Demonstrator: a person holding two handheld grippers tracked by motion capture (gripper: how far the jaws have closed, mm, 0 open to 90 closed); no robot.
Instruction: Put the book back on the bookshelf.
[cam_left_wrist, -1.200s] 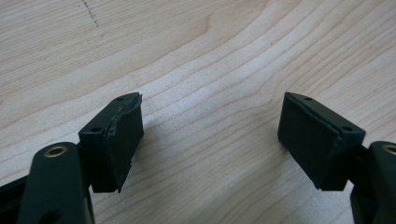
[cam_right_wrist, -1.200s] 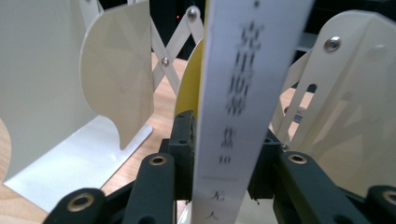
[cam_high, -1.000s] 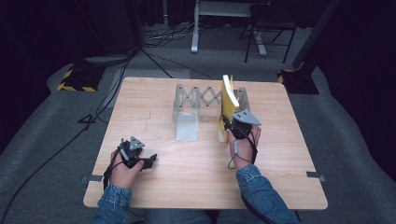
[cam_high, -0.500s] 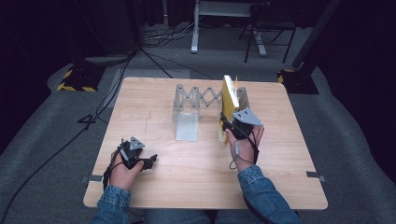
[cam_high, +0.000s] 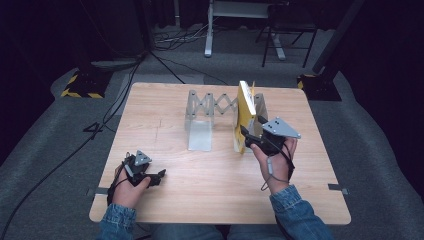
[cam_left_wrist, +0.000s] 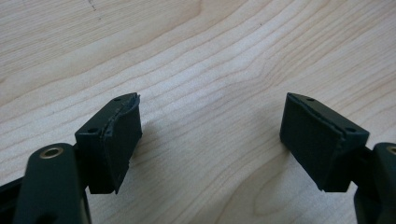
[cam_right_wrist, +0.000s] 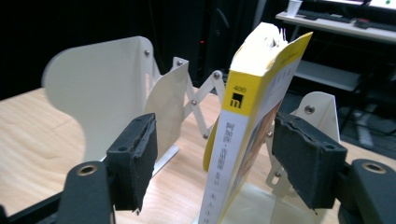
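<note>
A: Where we look down from the high view, what stands on the wooden counter (cam_high: 165, 120)?

B: We see a pale metal expanding book rack (cam_high: 212, 107) near the far edge, with a scissor lattice joining its two end plates. A yellow book (cam_high: 245, 112) stands in it on its bottom edge, beside the right end plate, tipped a little to one side.

A: And the right claw (cam_high: 250, 141)?

B: A hand in a denim sleeve holds it at the near side of the book. In the right gripper view we see its jaws spread on either side of the book's (cam_right_wrist: 247, 135) spine. The left pad (cam_right_wrist: 135, 161) stands clear of the spine. Whether the right pad (cam_right_wrist: 306, 156) touches the cover, we cannot tell. So the right claw (cam_right_wrist: 222, 158) is released, not clamped on the book.

A: What of the left claw (cam_high: 155, 176)?

B: It rests low over the near left part of the counter, well apart from the rack. In the left gripper view we see that claw (cam_left_wrist: 210, 140) with its jaws wide apart over bare wood grain (cam_left_wrist: 210, 56), gripping nothing.
</note>
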